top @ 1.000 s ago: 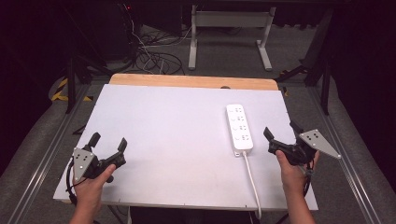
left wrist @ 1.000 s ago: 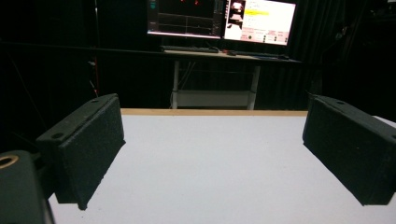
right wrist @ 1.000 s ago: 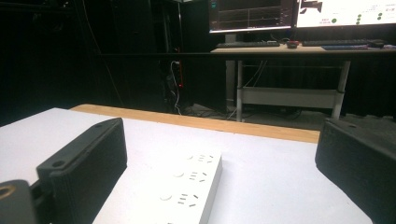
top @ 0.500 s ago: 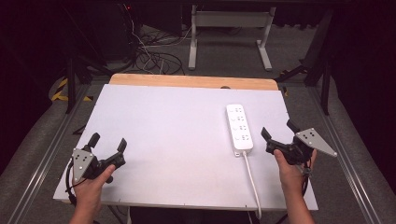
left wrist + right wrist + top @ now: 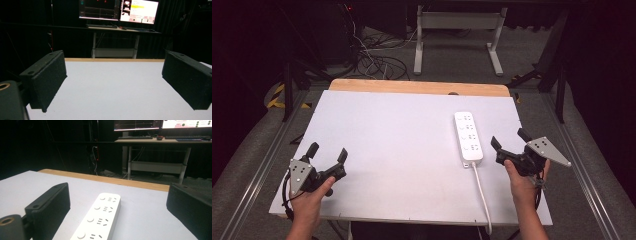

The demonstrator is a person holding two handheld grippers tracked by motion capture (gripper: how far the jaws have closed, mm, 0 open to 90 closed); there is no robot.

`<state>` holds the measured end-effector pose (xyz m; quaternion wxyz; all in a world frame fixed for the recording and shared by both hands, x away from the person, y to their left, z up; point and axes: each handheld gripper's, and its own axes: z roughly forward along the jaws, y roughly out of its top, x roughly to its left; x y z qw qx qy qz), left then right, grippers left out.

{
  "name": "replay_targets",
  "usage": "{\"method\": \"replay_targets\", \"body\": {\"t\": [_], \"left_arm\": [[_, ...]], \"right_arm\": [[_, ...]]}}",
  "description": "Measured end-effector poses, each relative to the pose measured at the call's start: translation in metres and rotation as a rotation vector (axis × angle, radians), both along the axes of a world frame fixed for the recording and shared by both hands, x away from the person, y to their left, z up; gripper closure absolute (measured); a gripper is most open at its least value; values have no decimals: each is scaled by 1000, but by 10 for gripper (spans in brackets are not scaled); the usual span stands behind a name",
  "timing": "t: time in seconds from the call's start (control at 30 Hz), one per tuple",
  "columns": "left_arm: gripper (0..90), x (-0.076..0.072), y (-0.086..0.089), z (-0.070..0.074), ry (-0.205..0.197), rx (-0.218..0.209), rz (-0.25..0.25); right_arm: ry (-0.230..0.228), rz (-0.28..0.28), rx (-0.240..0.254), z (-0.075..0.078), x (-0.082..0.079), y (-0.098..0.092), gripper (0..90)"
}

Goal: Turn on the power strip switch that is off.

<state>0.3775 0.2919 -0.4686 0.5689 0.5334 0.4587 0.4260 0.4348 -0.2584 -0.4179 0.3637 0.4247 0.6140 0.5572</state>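
A white power strip [image 5: 468,137] lies lengthwise on the right part of the white table [image 5: 402,145], its white cable [image 5: 482,197] running off the near edge. My right gripper [image 5: 511,141] is held open just right of the strip's near end, nothing between its jaws. In the right gripper view the power strip [image 5: 98,218] lies ahead, nearer the left jaw, with several sockets facing up. My left gripper [image 5: 328,153] is held open near the table's front left corner, over bare tabletop. The left gripper view has wide-apart jaws and bare white table [image 5: 112,87].
A wooden strip [image 5: 419,87] borders the table's far edge. Behind it stand a desk frame [image 5: 457,35] and tangled floor cables [image 5: 377,60]. Monitors [image 5: 118,10] glow on a far desk. Metal rails [image 5: 254,165] run along both sides of the table.
My right gripper has shifted slightly left, closer to the power strip's near end. The left gripper has barely moved.
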Motion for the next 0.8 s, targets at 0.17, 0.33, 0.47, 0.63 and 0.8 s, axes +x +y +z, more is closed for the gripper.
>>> {"method": "replay_targets", "body": {"t": [0.17,0.33,0.47,0.63,0.8], "left_arm": [[59,0,0,0,0,-2,1],[59,-1,0,0,0,-3,2],[59,-1,0,0,0,-2,2],[60,-1,0,0,0,-2,2],[60,0,0,0,0,-2,1]], "right_arm": [[6,6,-4,0,1,1,57],[5,6,-6,0,1,1,59],[8,9,-6,0,1,2,61],[12,7,-6,0,1,1,64],[13,7,-6,0,2,2,68]]}}
